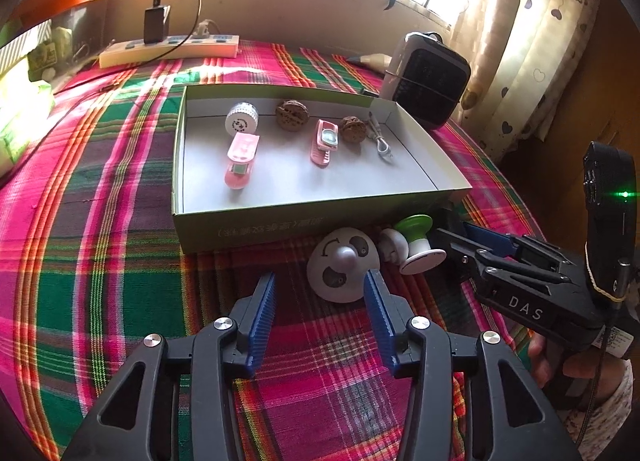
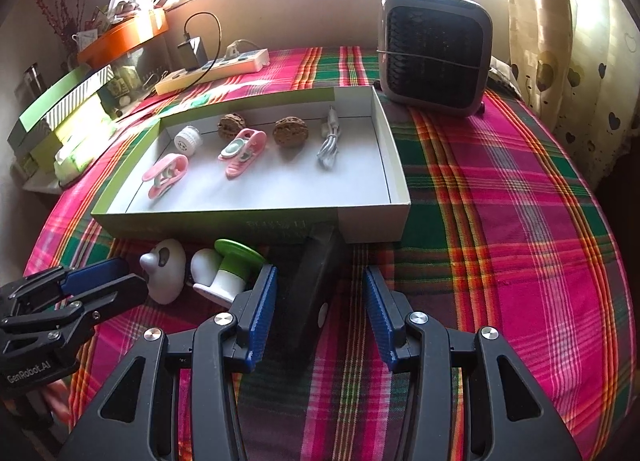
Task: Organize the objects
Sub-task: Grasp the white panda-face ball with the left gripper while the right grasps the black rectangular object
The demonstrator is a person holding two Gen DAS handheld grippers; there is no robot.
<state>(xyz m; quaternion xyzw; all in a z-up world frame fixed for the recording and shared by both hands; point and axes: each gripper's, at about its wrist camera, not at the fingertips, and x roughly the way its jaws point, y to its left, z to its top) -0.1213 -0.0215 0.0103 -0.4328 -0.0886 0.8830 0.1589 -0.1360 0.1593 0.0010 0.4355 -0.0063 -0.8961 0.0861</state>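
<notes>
A shallow green-and-white box [image 1: 280,219] [image 2: 372,221] sits on the plaid cloth and holds two pink clips [image 1: 240,161], two walnuts [image 1: 292,115], a white cap [image 1: 241,121] and a white cable [image 1: 380,137]. In front of the box lie a white dome with a face [image 1: 344,269] [image 2: 166,269] and a green-and-white spool [image 1: 416,245] [image 2: 232,269]. My left gripper [image 1: 320,301] [image 2: 134,279] is open, with the dome just ahead of its right fingertip. My right gripper [image 2: 320,293] [image 1: 464,241] is open around a black block [image 2: 304,285] lying on the cloth close to the left finger, with a gap on the right.
A grey fan heater [image 2: 434,53] stands behind the box's right corner. A power strip [image 1: 168,49] with a black charger lies at the back. Stacked green boxes [image 2: 60,109] and an orange tray [image 2: 124,37] line the left side. A curtain [image 1: 540,41] hangs at the right.
</notes>
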